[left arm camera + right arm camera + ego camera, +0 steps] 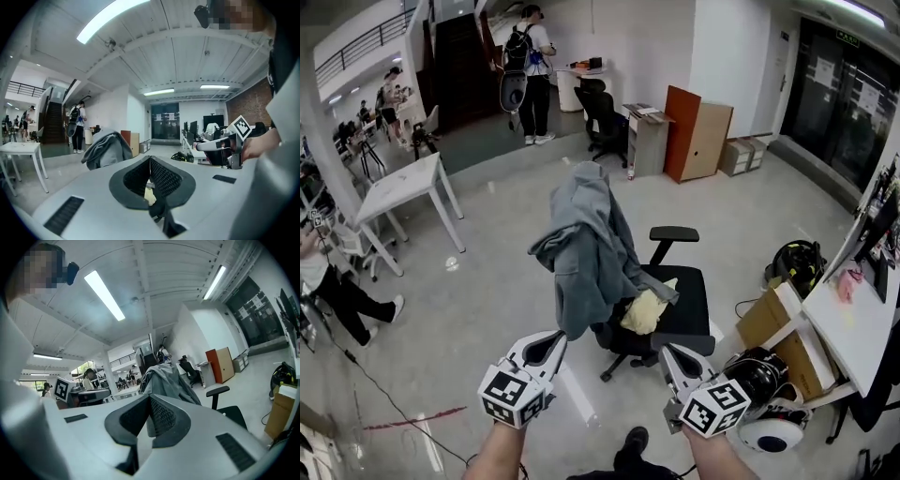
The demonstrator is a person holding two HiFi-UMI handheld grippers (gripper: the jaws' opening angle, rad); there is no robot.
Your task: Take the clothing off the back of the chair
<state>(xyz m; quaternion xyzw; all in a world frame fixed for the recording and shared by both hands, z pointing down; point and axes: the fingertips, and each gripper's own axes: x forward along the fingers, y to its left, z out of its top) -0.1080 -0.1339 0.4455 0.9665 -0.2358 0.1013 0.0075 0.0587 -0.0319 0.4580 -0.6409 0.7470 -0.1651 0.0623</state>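
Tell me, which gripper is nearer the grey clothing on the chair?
Left. The left gripper is just short of the grey clothing; the right gripper is farther, by the chair.

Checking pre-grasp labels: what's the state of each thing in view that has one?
grey garment: draped over the chair back, untouched.
office chair: upright, back covered by the garment.
yellow cloth: crumpled on the chair seat.
left tool: shut, empty, short of the garment.
right tool: shut, empty, short of the garment.

A grey garment (586, 246) is draped over the back of a black office chair (670, 309); two grippers, left (546, 351) and right (673, 361), are held near it.
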